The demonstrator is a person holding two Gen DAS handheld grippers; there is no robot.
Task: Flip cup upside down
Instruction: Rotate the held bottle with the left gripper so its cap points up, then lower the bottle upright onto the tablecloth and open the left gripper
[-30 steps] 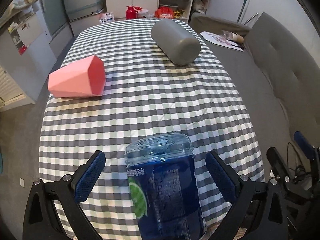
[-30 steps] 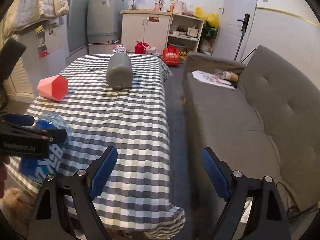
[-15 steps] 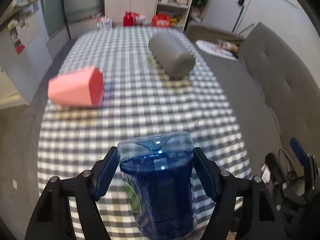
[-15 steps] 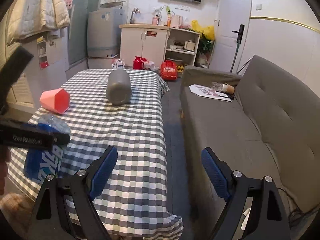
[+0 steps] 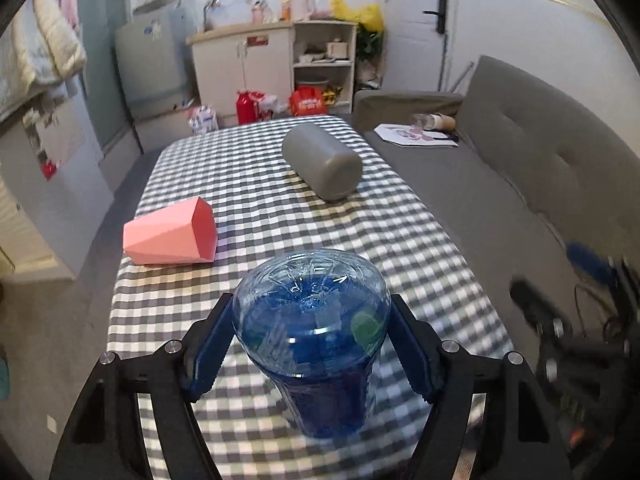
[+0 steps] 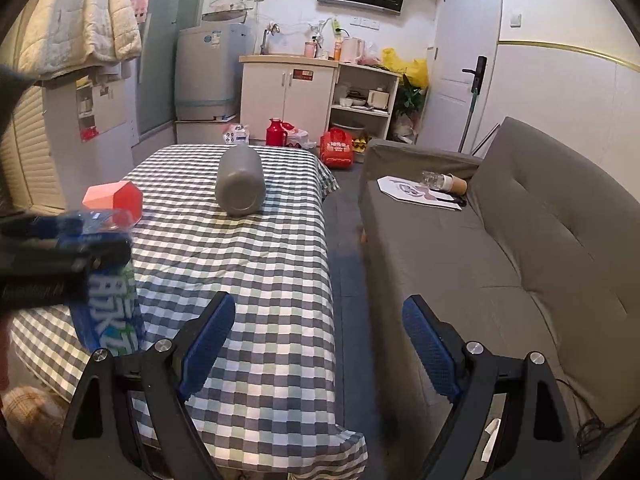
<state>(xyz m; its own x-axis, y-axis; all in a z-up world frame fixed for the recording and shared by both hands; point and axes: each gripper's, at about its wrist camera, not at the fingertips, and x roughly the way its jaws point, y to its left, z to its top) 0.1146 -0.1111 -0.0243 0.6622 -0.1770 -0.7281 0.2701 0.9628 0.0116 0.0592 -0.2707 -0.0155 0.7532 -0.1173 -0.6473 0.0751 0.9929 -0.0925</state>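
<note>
My left gripper (image 5: 310,344) is shut on a clear blue plastic cup (image 5: 314,336) and holds it above the near end of the checked table (image 5: 280,208), its closed base toward the camera. In the right wrist view the same cup (image 6: 108,300) hangs at the left in that gripper, label side out and tilted. A pink faceted cup (image 5: 170,234) lies on its side at the table's left. A grey cup (image 5: 322,162) lies on its side further back. My right gripper (image 6: 316,344) is open and empty, off the table's right edge.
A grey sofa (image 6: 520,248) runs along the right of the table, with papers and a bottle (image 6: 424,188) on its far end. A narrow floor gap (image 6: 348,264) separates table and sofa. Cabinets and red bags (image 6: 336,148) stand beyond the table.
My left gripper closed on the blue cup, then lifted and tipped it so its base now faces the camera. My right gripper stayed open and rose slightly.
</note>
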